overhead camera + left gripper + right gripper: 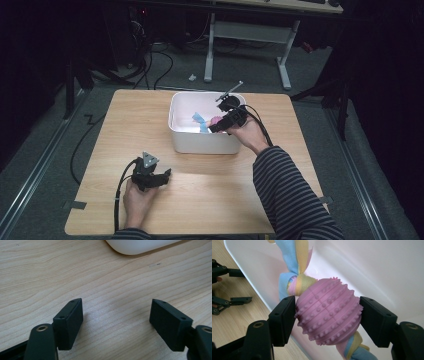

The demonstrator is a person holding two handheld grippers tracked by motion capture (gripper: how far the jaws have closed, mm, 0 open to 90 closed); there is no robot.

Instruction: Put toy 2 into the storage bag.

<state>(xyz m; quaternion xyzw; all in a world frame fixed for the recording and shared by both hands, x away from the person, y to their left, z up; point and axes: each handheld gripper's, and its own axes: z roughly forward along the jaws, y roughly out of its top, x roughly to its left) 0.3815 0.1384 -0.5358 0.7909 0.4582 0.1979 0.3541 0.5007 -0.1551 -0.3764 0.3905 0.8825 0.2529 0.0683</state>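
Note:
A pink studded rubber ball [328, 315] is threaded on a knotted blue, yellow and pink fabric rope [294, 272]. My right gripper [327, 312] is shut on the ball, one jaw pressing each side. It holds the toy [215, 120] just over the near right part of a white plastic bin [202, 142]; the rope's blue end [199, 120] hangs inside. My left gripper [167, 175] rests low over the wooden table [120, 130] near the front left, open with nothing between its jaws [116, 312]. It also appears far off in the right gripper view [248, 286].
The bin's rounded corner [140, 246] lies ahead of the left gripper. A striped sleeve [290, 195] crosses the table's right front. Beyond the table's far edge are desk legs [285, 65] and cables on a grey floor.

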